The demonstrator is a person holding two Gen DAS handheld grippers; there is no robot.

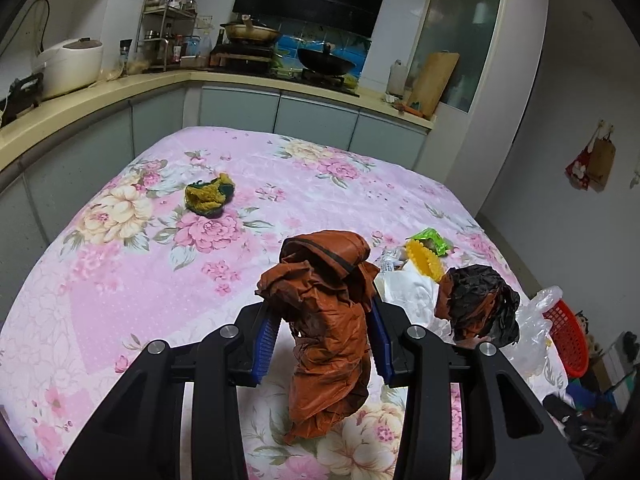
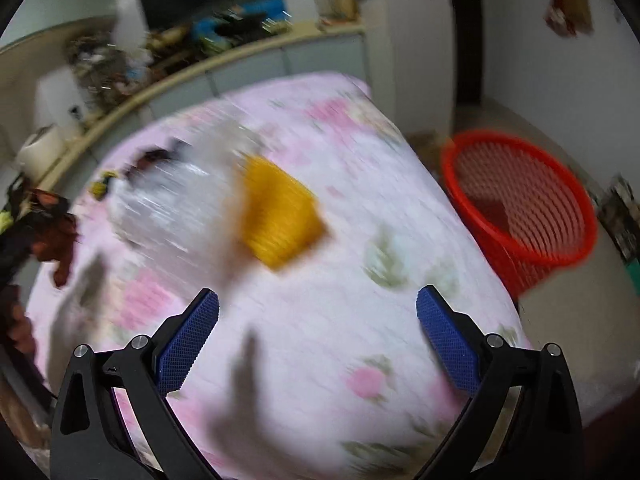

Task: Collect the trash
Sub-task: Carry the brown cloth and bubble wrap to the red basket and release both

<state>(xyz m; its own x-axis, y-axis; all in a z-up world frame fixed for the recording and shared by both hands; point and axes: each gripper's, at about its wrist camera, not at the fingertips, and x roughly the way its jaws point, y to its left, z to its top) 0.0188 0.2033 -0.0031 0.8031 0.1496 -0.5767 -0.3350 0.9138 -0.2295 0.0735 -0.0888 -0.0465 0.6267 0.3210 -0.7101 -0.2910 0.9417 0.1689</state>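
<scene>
Left gripper point(image 1: 324, 340): its blue-padded fingers point(image 1: 265, 344) are clenched on a crumpled brown plastic bag point(image 1: 326, 320), which stands up between them and hangs down below the pads, lifted clear of the cloth near the table's near edge.

Right gripper point(image 2: 318, 336): fingers point(image 2: 188, 344) spread wide apart with nothing between them, hovering above the near right part of the table; this view is heavily blurred.

Table point(image 1: 120, 280): covered with a pink floral cloth; it carries all the loose trash.

Yellow-green wad point(image 1: 209, 195): a crumpled piece lying alone toward the far left part of the table, well apart from the rest.

Right-edge pile: a yellow ridged piece point(image 1: 425, 262) rests on white crumpled plastic point(image 1: 412, 296), with a bright green wrapper point(image 1: 431, 239) just behind it, all near the table's right edge.

Dark bag point(image 1: 478, 304): a crumpled black and brown bag, just beside the white plastic, at the right edge.

Clear plastic point(image 1: 536, 312): a transparent bag at the right edge, between the dark bag and the basket.

Red basket point(image 2: 520, 204): a red mesh basket on the floor beyond the table's right edge; I cannot tell what is in it.

Background: a kitchen worktop point(image 1: 100, 88) with a white rice cooker point(image 1: 68, 65) and a wok point(image 1: 326, 65) runs behind the table's far edge.
</scene>
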